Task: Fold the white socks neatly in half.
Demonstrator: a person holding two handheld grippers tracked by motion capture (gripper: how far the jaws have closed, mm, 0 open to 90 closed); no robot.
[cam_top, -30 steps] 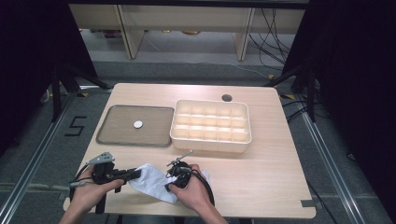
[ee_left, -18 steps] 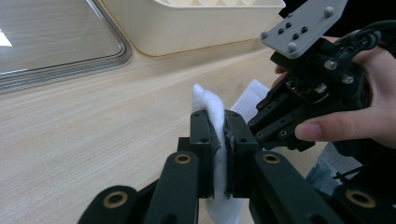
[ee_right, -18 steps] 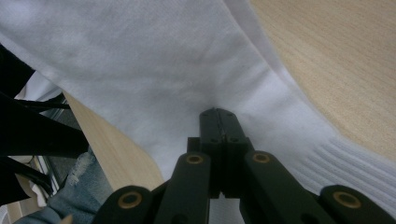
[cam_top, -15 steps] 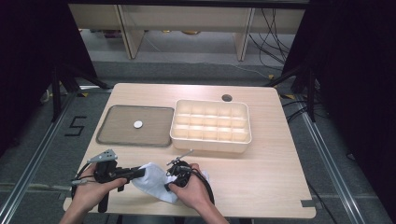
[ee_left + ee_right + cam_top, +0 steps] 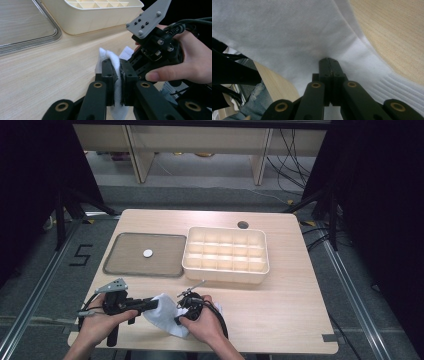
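On the pale wood-grain table (image 5: 280,305), both tools, left (image 5: 117,67) and right (image 5: 328,62), pinch a soft ribbed white sock (image 5: 110,56).

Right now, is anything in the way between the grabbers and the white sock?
No, nothing is. Both already pinch the white sock: the left gripper has a fold of it squeezed between its jaws, and the right gripper is shut on its fabric. The sock hangs between them at the table's near edge.

Both hands sit close together at six o'clock; the left hand-held gripper (image 5: 150,304) and right hand-held gripper (image 5: 178,319) are clamped tight, jaws facing each other.
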